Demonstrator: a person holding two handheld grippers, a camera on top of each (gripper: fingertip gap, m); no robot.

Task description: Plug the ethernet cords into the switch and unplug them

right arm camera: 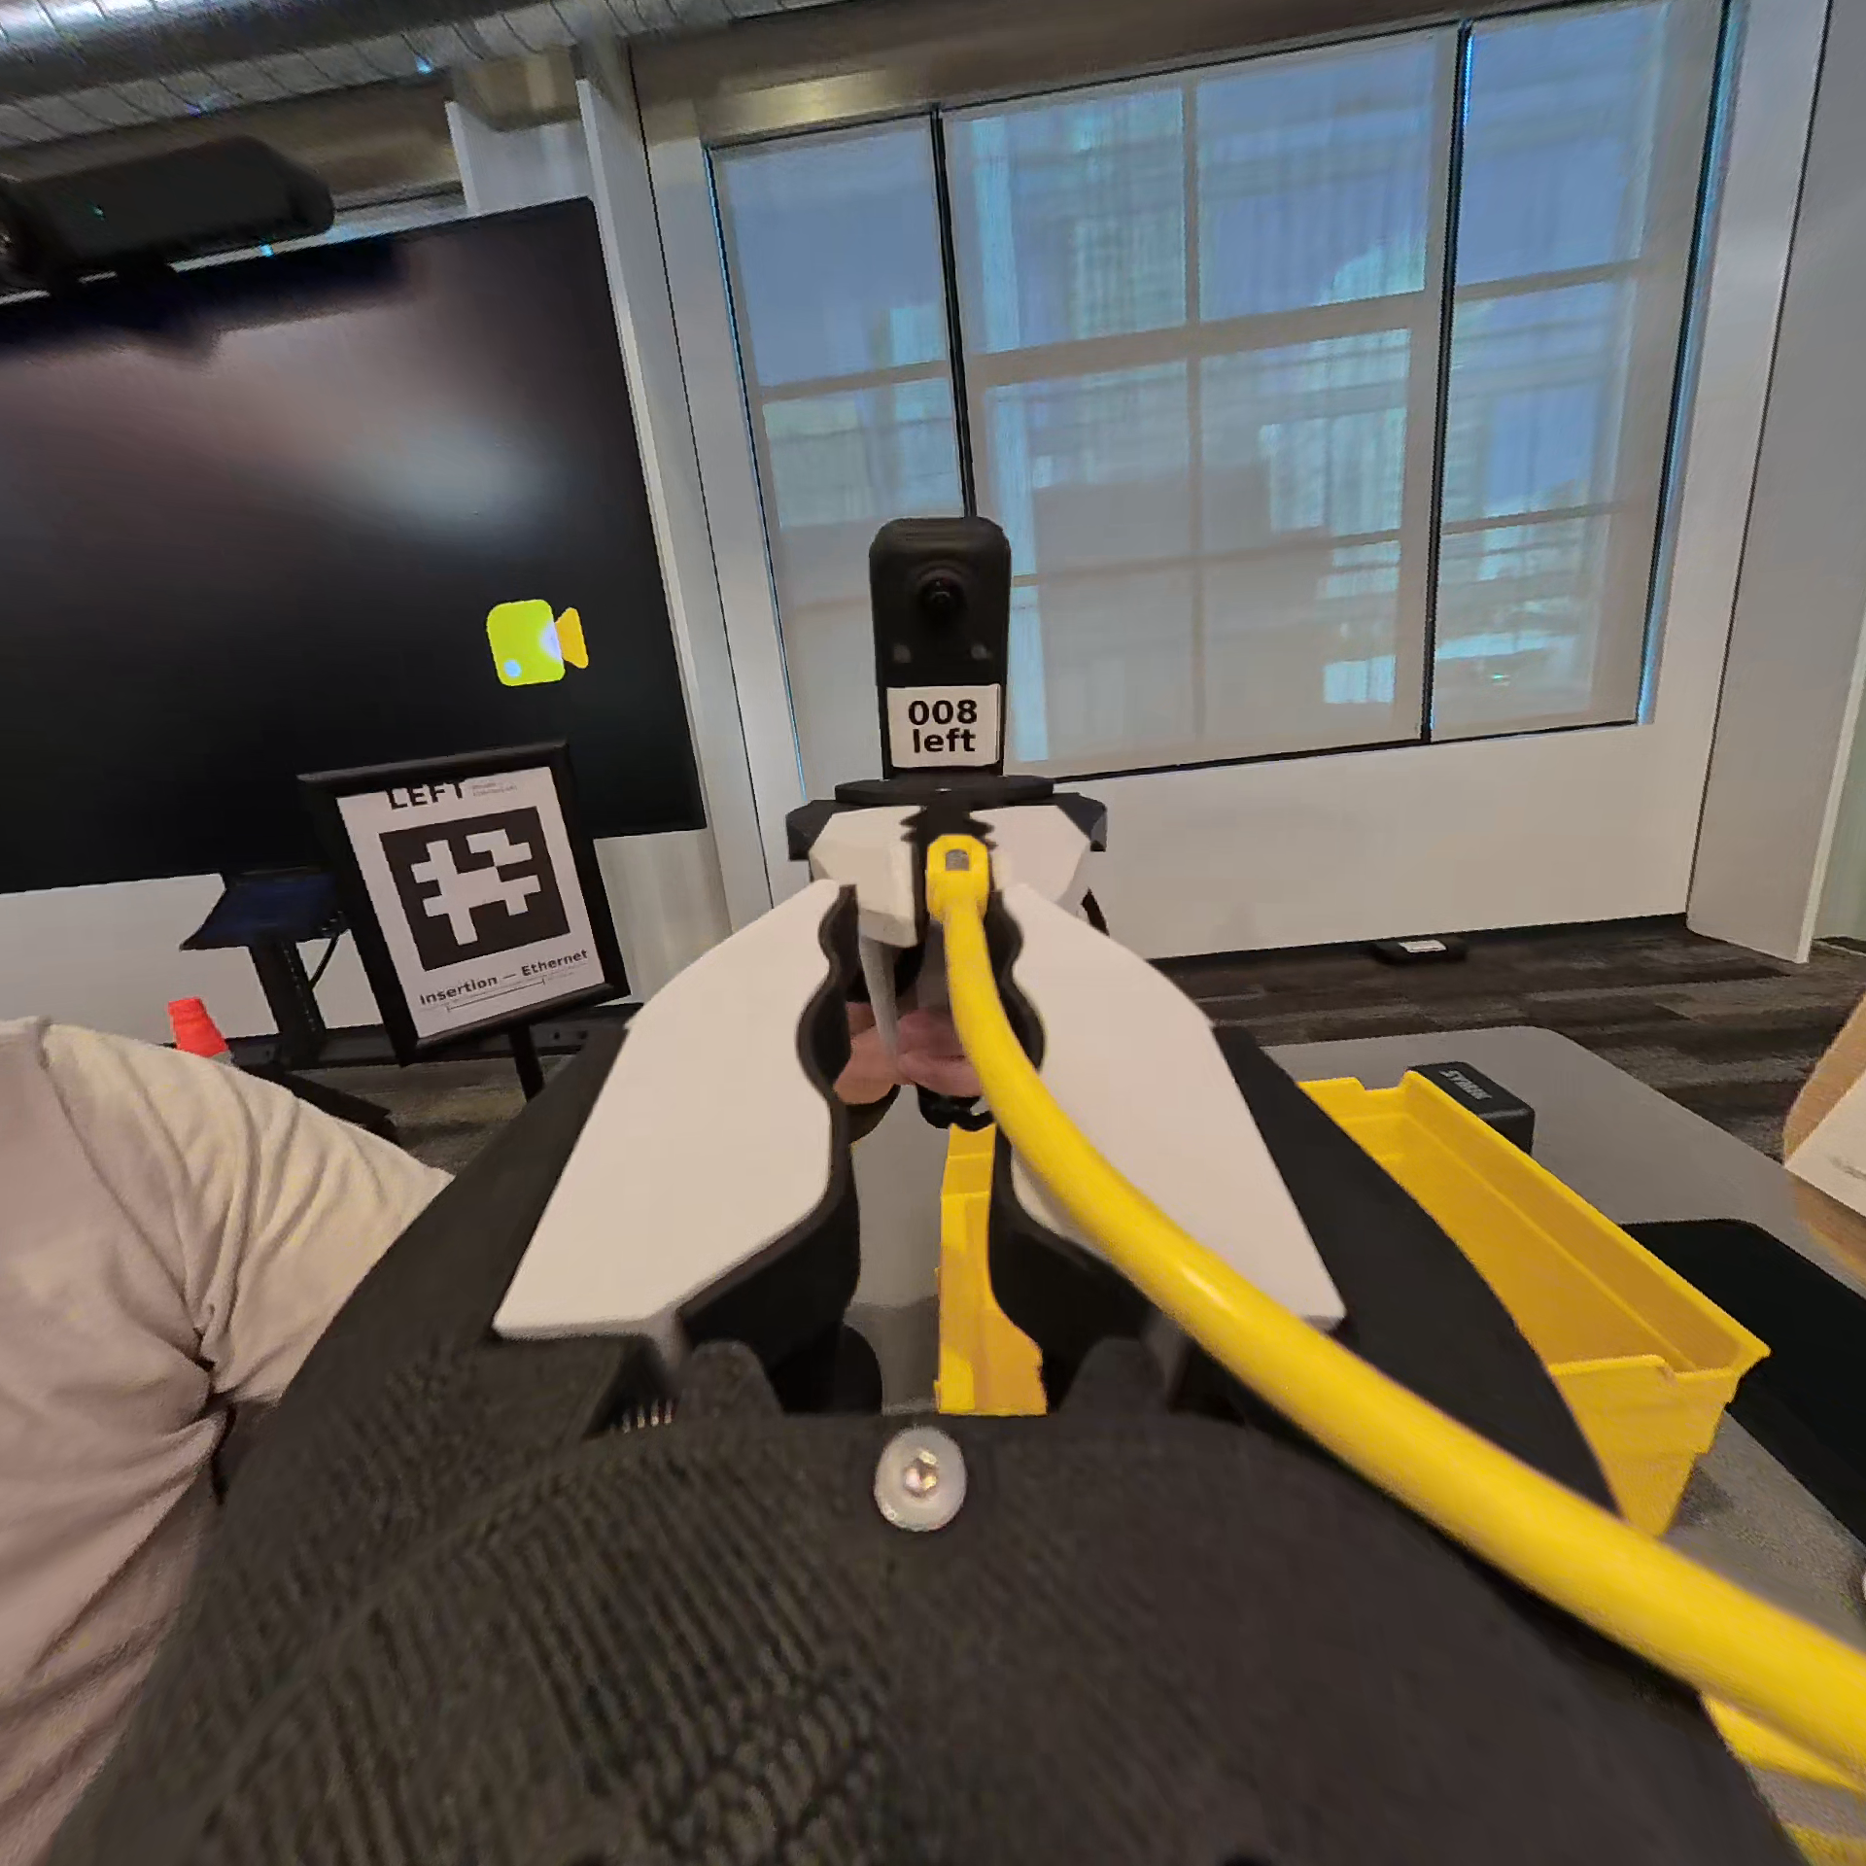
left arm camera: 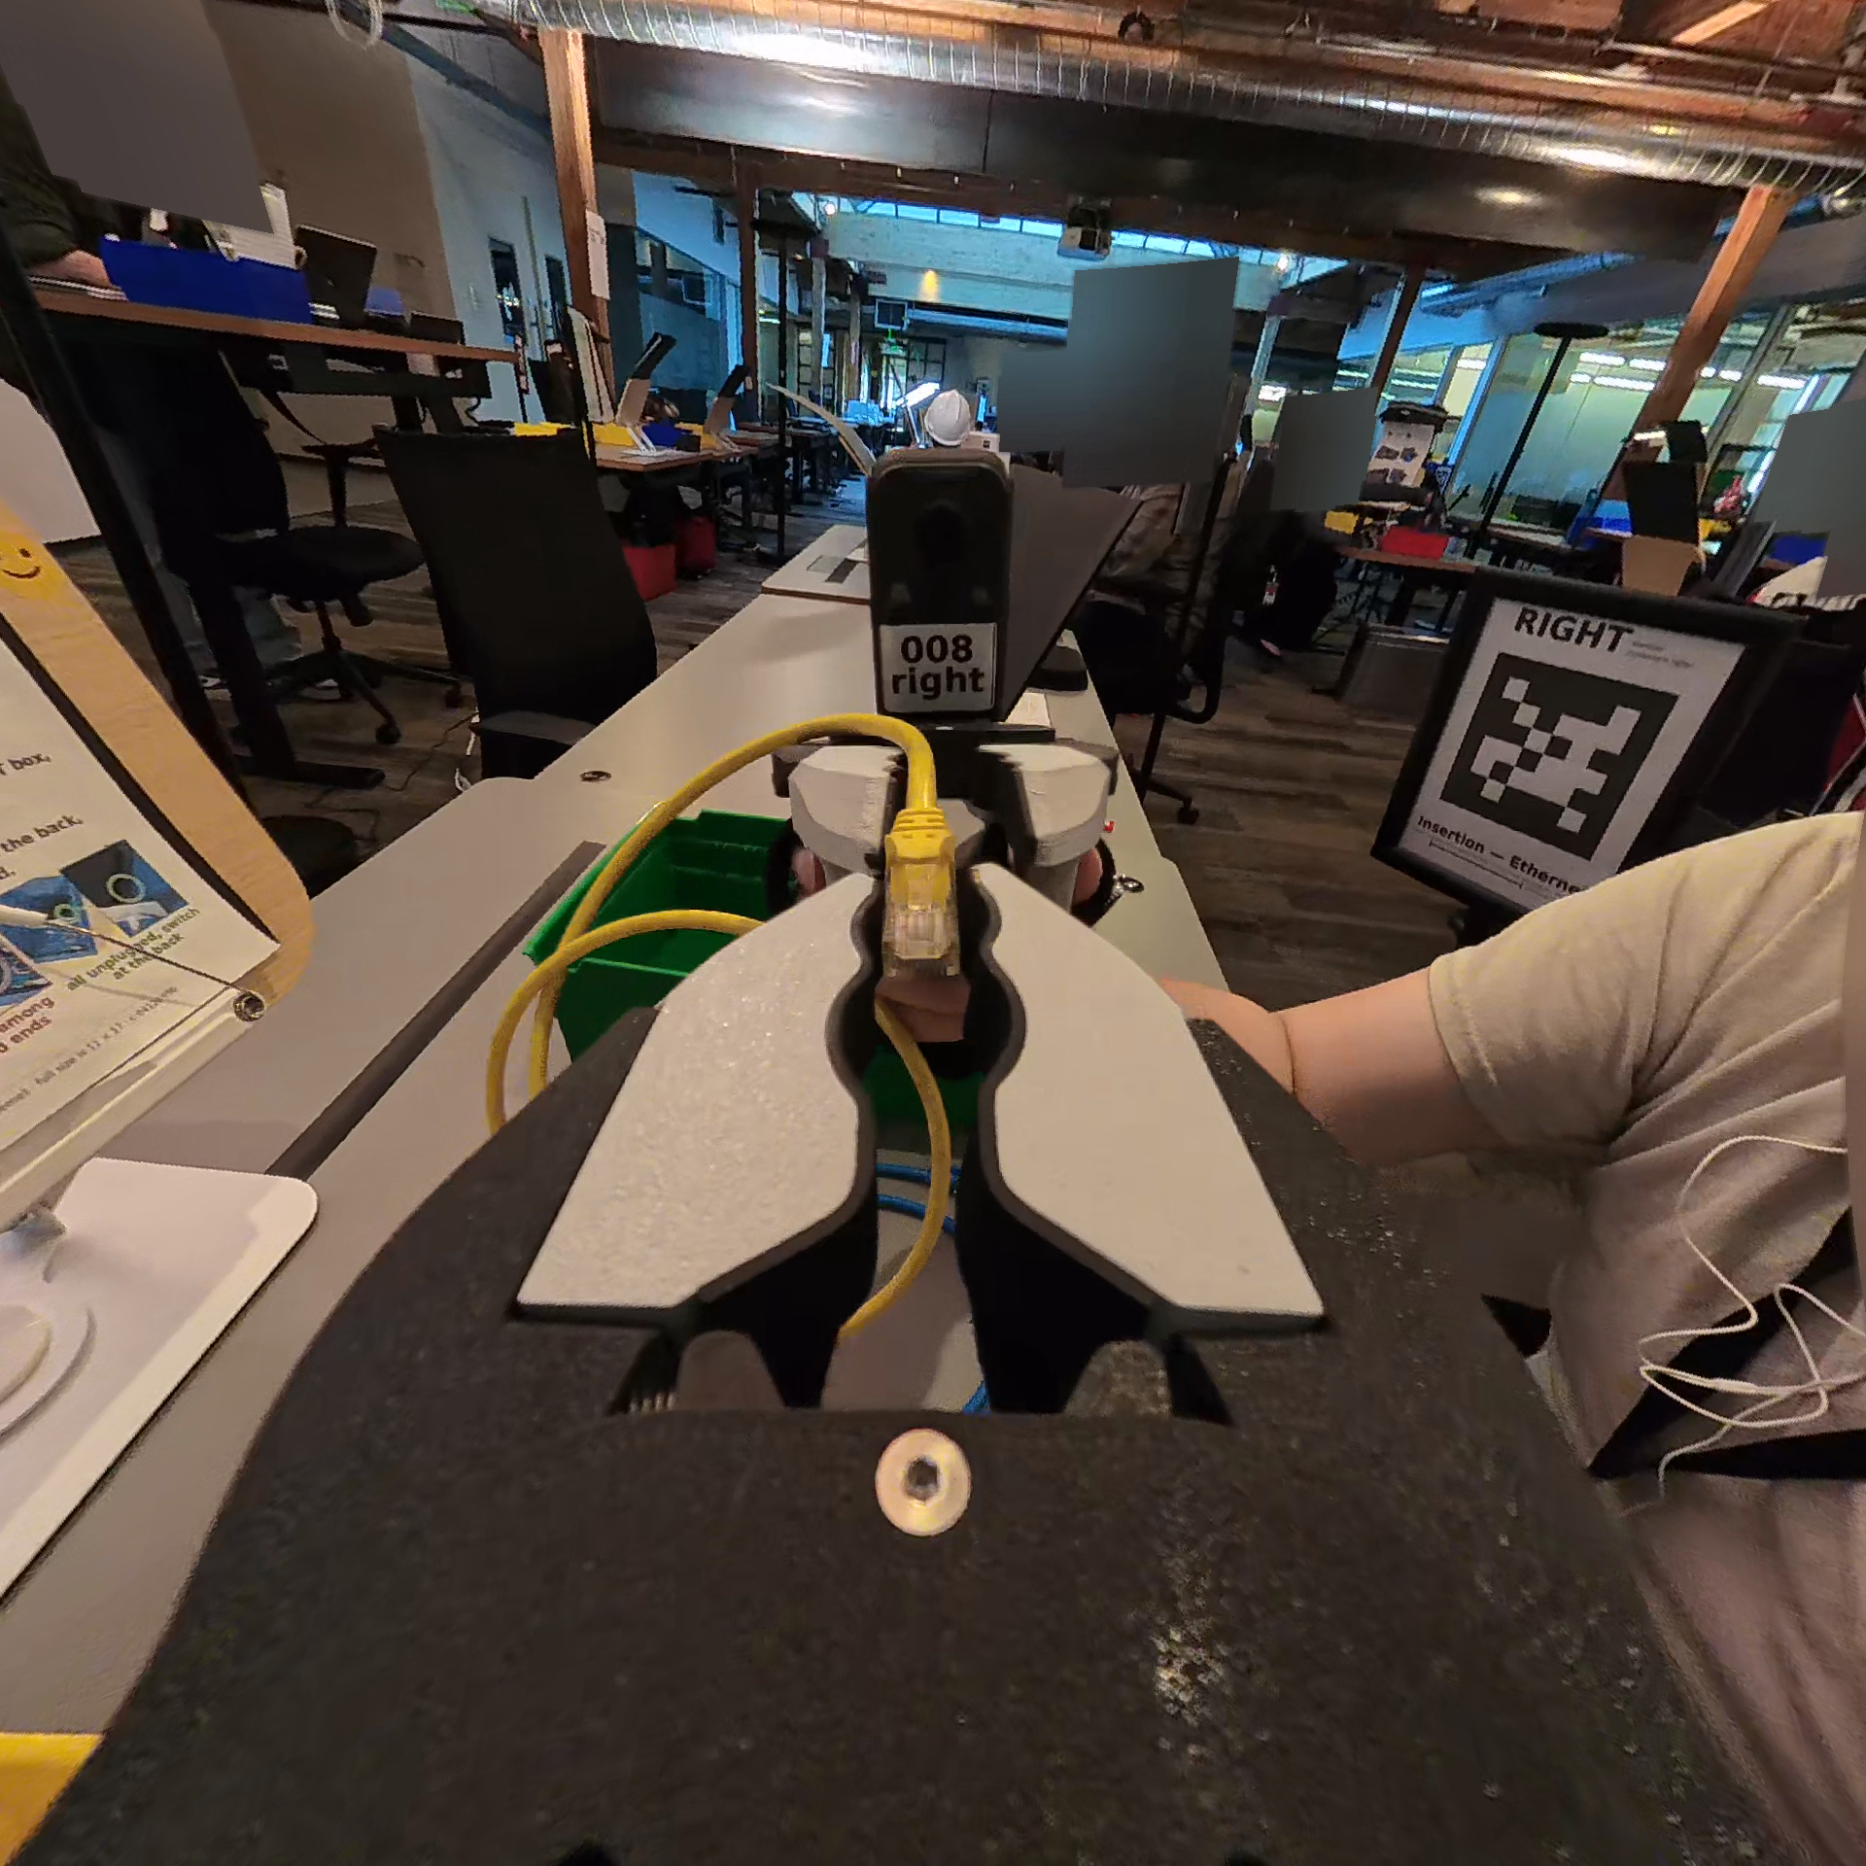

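Open office, grey worktop (left arm camera: 707,666). Left claw (left arm camera: 921,934) and right claw (right arm camera: 954,899) face each other tip to tip, both closed on one yellow cord (left arm camera: 707,924). Left claw pinches the clear plug (left arm camera: 919,919); right claw clamps the boot just behind it. Cord loops down over a green bin (left arm camera: 697,889) on the worktop. Right view: cord (right arm camera: 1212,1262) sweeps back past the camera, above a yellow bin (right arm camera: 1515,1242). Switch not visible.

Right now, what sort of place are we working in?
Likely an open-plan office or lab workspace: rows of desks with office chairs, a large wall screen, and framed marker signs by the table.
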